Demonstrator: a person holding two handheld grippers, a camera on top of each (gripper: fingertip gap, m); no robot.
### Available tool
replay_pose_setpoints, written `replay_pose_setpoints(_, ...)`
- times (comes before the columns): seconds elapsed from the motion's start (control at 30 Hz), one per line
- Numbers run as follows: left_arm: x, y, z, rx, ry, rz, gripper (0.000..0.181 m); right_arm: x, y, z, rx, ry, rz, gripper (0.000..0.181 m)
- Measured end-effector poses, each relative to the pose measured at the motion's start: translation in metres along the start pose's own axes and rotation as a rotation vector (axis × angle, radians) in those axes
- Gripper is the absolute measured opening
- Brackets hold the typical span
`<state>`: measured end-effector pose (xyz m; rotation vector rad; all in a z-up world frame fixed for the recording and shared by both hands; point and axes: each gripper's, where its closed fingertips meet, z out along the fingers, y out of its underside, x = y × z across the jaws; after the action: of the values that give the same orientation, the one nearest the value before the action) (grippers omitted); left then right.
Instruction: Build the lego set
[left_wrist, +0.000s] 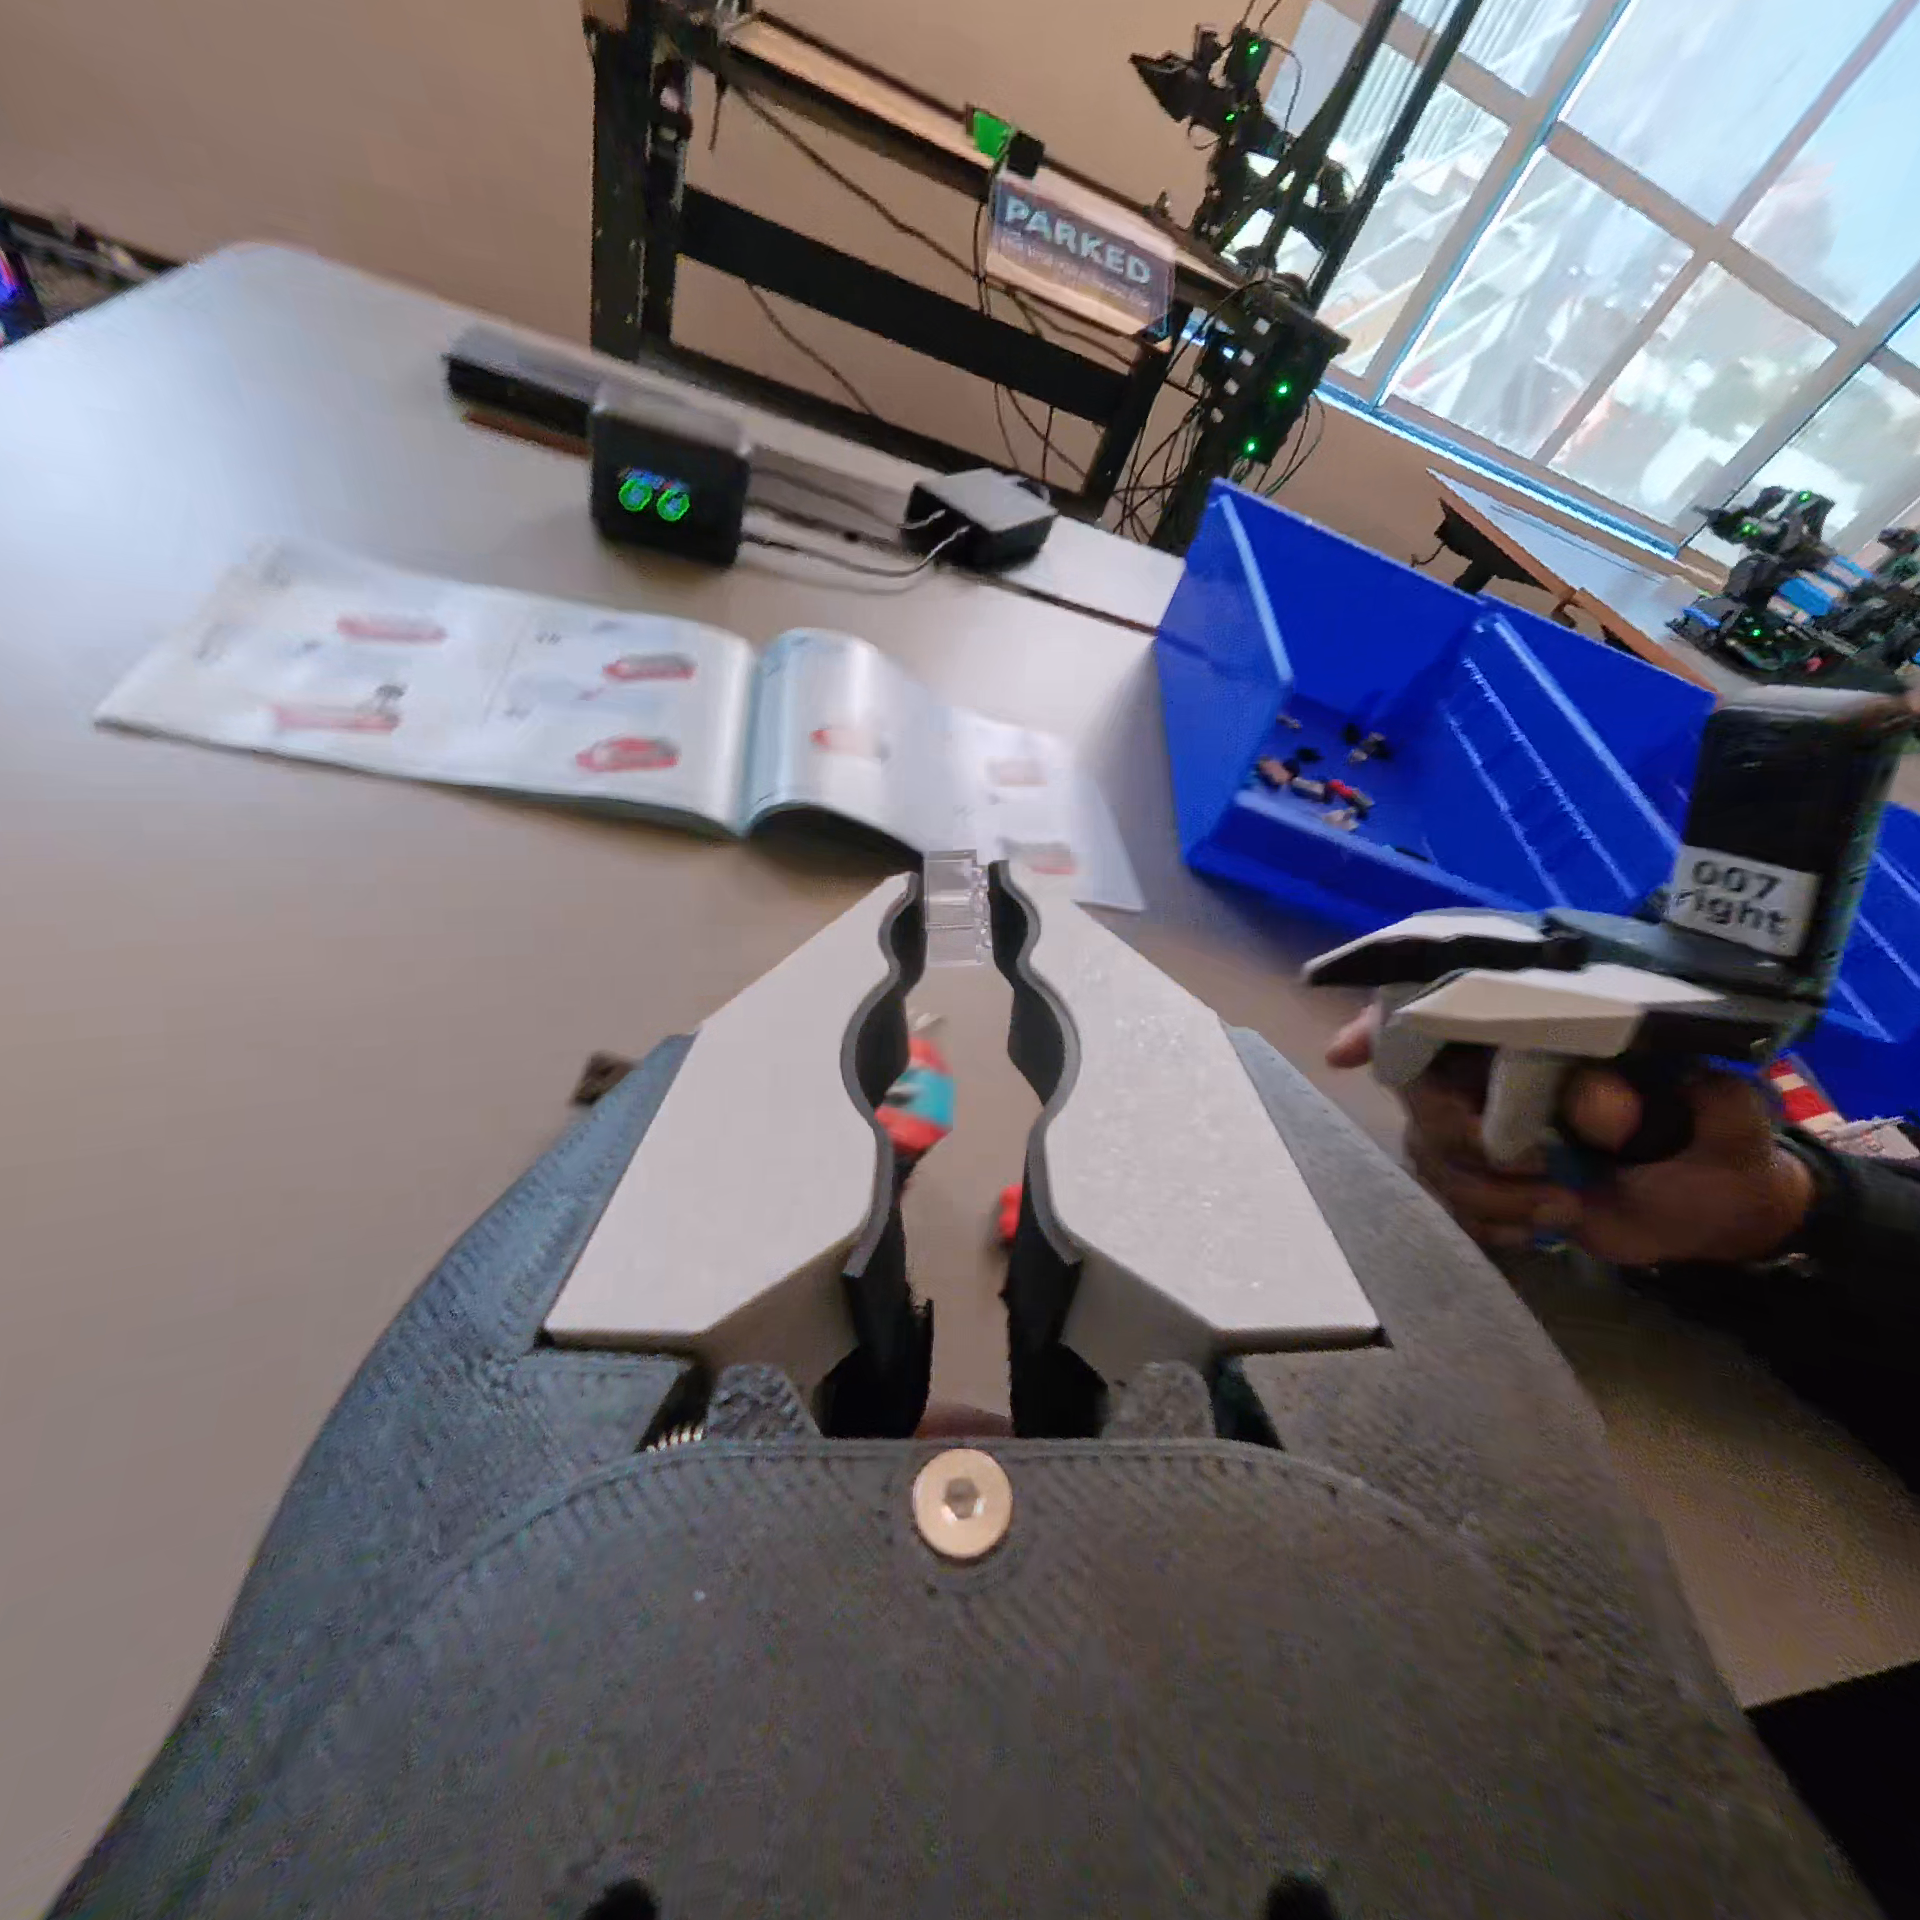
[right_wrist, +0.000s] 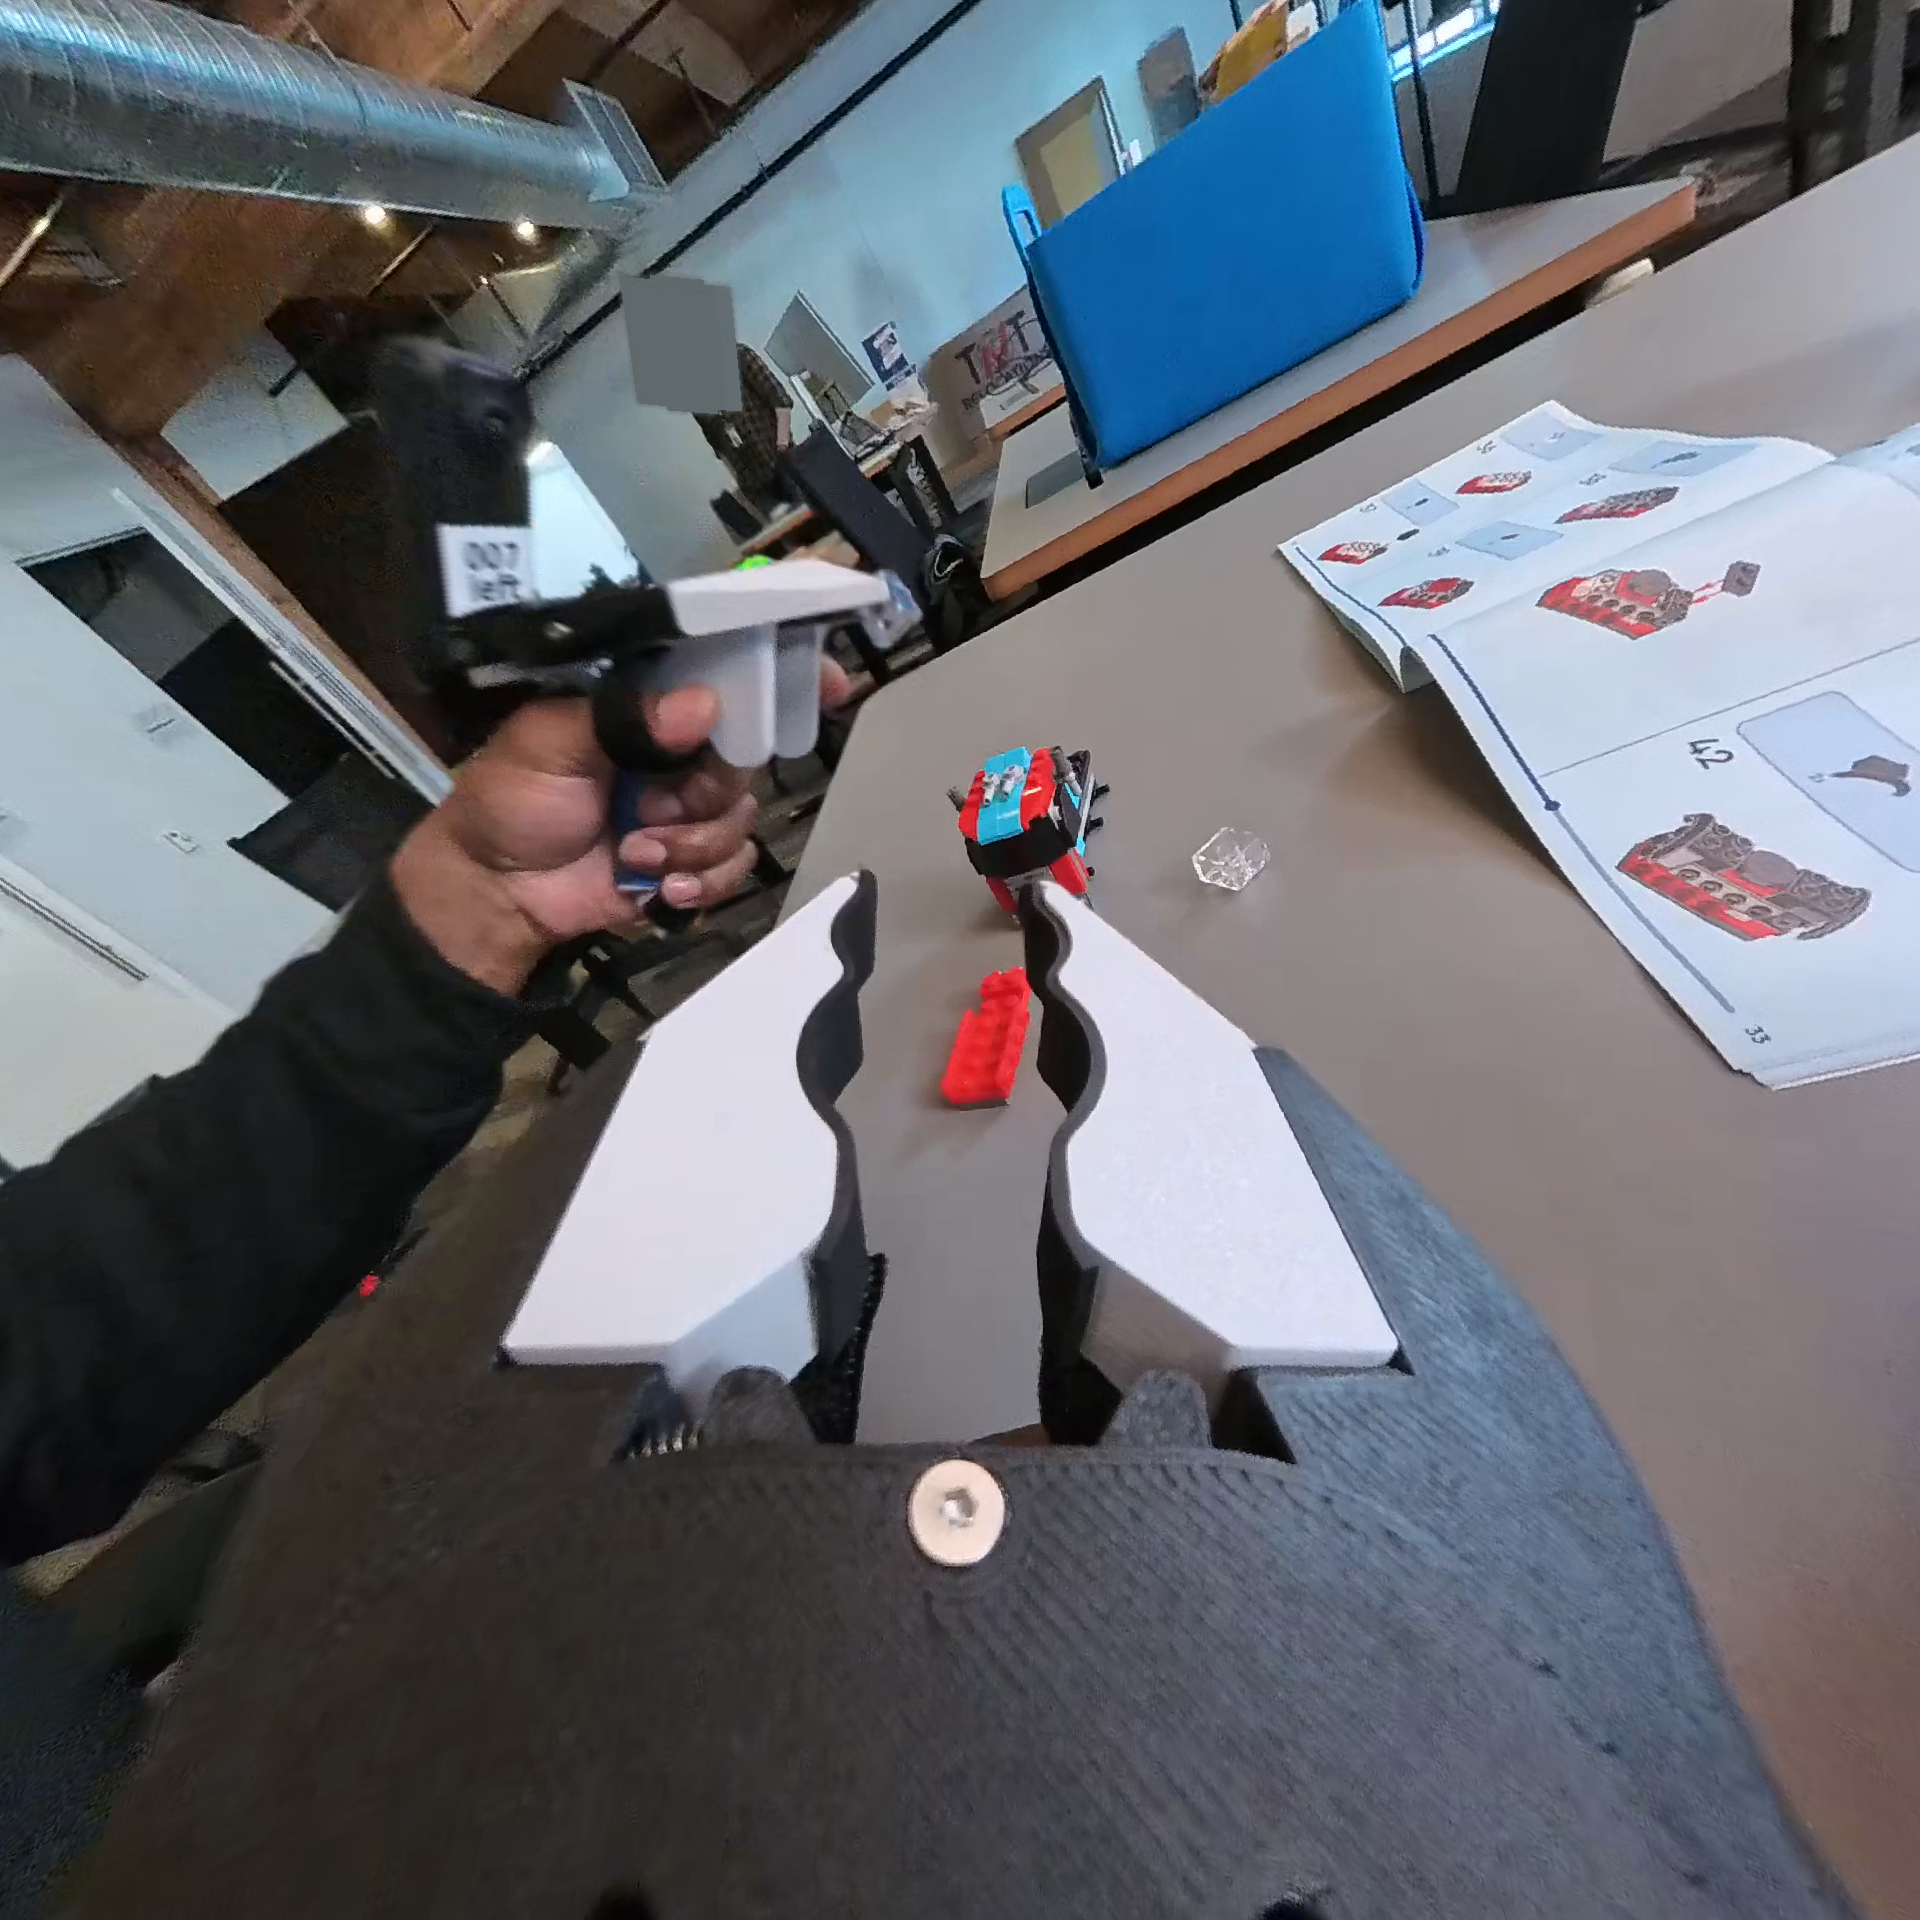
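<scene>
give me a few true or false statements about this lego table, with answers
1. The left gripper pinches a clear brick. True.
2. The right gripper holds the red plate. False: the plate lies on the table, and the gripper is open and holds nothing.
3. The booklet lies open. True.
4. The blue bin is empty. False: small pieces lie in it.
</scene>
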<state>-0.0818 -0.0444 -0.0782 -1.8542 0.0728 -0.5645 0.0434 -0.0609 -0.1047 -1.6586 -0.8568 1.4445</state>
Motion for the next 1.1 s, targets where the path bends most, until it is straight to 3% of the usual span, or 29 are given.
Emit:
replay_pose_setpoints(0.13, -0.050, 0.022, 0.001, -0.061, 0.022, -0.089, 0.012, 0.002, 0.004, 0.006, -0.033, 0.010, 0.002, 0.028)
replay_pose_setpoints(0.3, -0.074, 0.032, 0.012, -0.139, 0.042, -0.151, 0.012, 0.000, 0.002, 0.004, -0.022, -0.015, 0.019, 0.028)
replay_pose_setpoints(0.5, -0.063, 0.030, 0.031, -0.215, 0.125, -0.280, 0.013, -0.002, 0.000, -0.011, 0.003, -0.042, 0.041, 0.027)
replay_pose_setpoints(0.7, -0.050, 0.050, 0.052, -0.323, 0.099, -0.249, 0.012, -0.003, 0.001, -0.019, 0.002, -0.046, 0.035, 0.027)
replay_pose_setpoints(1.1, -0.046, 0.056, 0.065, -0.414, 0.069, -0.159, 0.012, -0.004, 0.007, -0.015, -0.041, -0.040, 0.014, 0.027)
